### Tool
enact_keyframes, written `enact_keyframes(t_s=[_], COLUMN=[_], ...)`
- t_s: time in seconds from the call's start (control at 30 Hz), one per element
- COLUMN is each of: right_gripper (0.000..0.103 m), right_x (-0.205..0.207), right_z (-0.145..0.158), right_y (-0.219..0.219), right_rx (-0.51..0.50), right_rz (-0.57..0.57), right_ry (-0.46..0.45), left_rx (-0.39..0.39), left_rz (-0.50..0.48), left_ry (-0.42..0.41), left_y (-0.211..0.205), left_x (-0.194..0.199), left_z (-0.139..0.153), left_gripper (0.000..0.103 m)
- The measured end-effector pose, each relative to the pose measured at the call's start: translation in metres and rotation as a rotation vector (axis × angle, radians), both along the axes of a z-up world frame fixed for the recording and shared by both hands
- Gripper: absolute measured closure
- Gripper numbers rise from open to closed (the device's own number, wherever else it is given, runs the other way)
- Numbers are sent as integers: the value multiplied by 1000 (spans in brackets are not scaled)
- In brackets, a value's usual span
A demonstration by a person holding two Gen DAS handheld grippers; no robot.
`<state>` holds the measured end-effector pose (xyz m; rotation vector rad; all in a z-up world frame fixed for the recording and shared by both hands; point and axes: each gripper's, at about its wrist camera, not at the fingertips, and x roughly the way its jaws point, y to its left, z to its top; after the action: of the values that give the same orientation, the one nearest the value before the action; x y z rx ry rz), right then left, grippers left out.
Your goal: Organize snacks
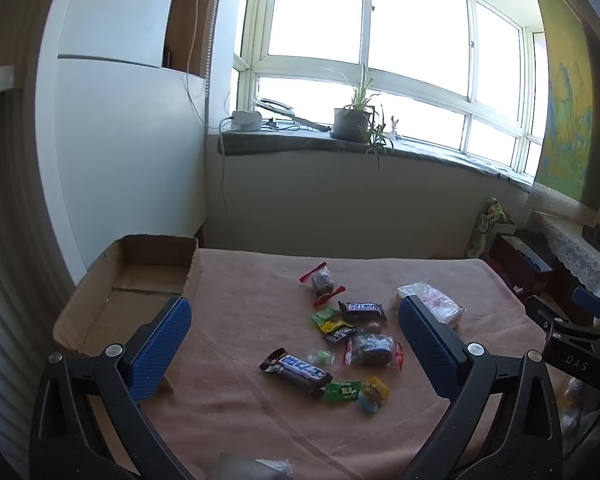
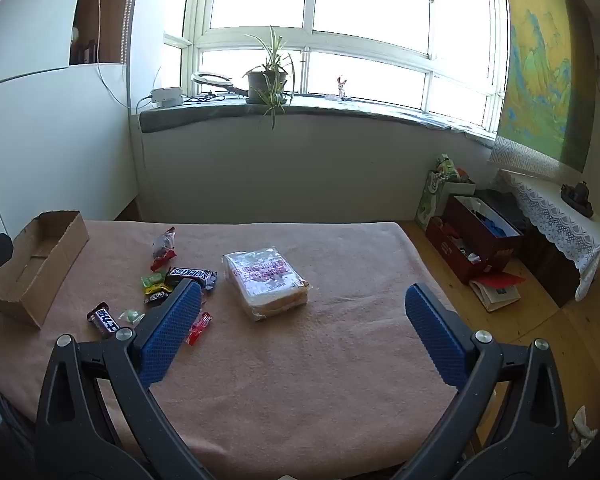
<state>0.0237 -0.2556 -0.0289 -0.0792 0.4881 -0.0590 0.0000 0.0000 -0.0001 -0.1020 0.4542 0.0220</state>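
Note:
Several small snacks lie scattered on a pink blanket-covered table (image 1: pixel 260 312): a Snickers bar (image 1: pixel 362 309), a second dark chocolate bar (image 1: pixel 296 371), two clear packets with red ends (image 1: pixel 323 282) (image 1: pixel 374 350), and green and yellow candies (image 1: pixel 343 391). A bag of sliced bread (image 2: pixel 266 282) lies further right. An empty cardboard box (image 1: pixel 140 280) sits at the table's left edge. My left gripper (image 1: pixel 296 336) hovers open above the snack pile, holding nothing. Over bare blanket, beside the bread, my right gripper (image 2: pixel 304 320) is also open and holds nothing.
A wall and window sill with a potted plant (image 2: pixel 268 80) stand behind the table. Right of the table, on the wooden floor, sit a red box (image 2: pixel 472 240), bags and a book (image 2: pixel 496 290). A lace-covered shelf (image 2: pixel 556 220) lines the right wall.

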Motion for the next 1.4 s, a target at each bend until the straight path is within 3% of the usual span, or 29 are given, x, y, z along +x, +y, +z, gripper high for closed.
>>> enact_keyframes(t_s=[1.4], right_gripper=[0], right_x=[-1], right_z=[-5], right_y=[4], right_rx=[-1], right_rz=[10], right_ry=[14], left_rx=[2], left_rz=[-14], left_ry=[13], left_y=[-3], left_x=[3], left_z=[-2], left_gripper=[0])
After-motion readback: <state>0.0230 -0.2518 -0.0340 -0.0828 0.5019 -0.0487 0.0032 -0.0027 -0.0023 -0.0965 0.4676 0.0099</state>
